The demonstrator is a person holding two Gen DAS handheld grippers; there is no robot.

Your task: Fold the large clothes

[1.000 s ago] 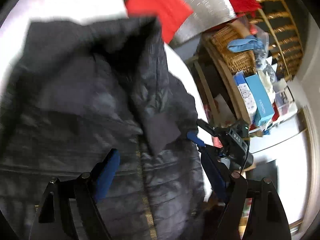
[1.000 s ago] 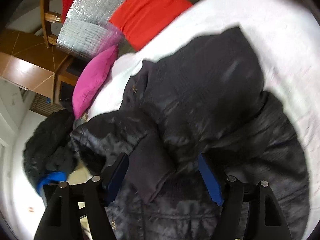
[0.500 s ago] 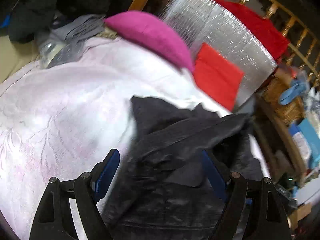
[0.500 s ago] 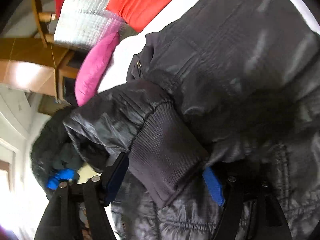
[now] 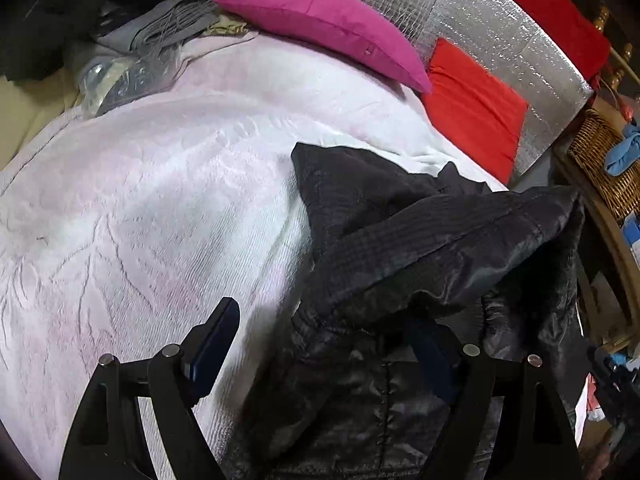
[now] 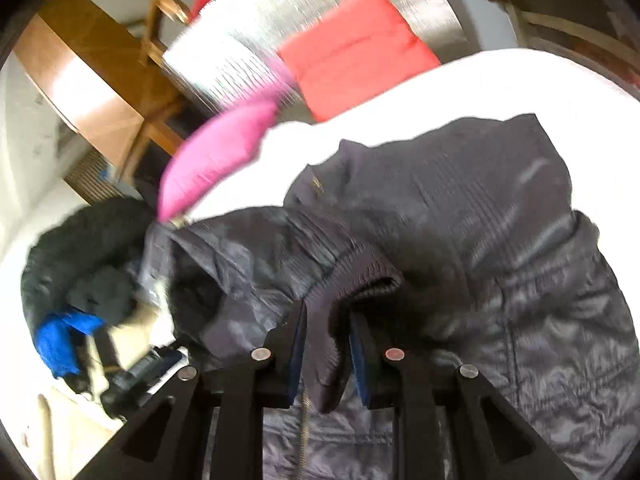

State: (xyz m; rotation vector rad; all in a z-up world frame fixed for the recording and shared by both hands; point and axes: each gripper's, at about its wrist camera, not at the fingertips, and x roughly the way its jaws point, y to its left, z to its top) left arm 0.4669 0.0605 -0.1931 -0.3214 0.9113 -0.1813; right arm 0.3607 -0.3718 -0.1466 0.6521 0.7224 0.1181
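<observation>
Pinching the ribbed cuff [image 6: 344, 300] of the black jacket [image 6: 500, 240], your right gripper [image 6: 326, 354] has just been closing and now has both pads clamped on the knit w/ the sleeve lifted off the body of the garment. Your left gripper [image 5: 324, 344] hangs w/ jaws wide apart, nothing between the pads: left finger [image 5: 212, 344] over the pale pink blanket [image 5: 160, 200], right finger over the jacket's dark quilted front, just under a raised fold. The jacket lies on the bed, toward the right edge in the left wrist view, zip facing up. A magenta pillow [image 5: 328, 20] and a red cushion [image 5: 476, 108] sit at the head, against a silver foil panel [image 5: 492, 28]. Right wrist view is motion-blurred on the left side. A wicker basket [image 5: 608, 168] stands beside the bed.
</observation>
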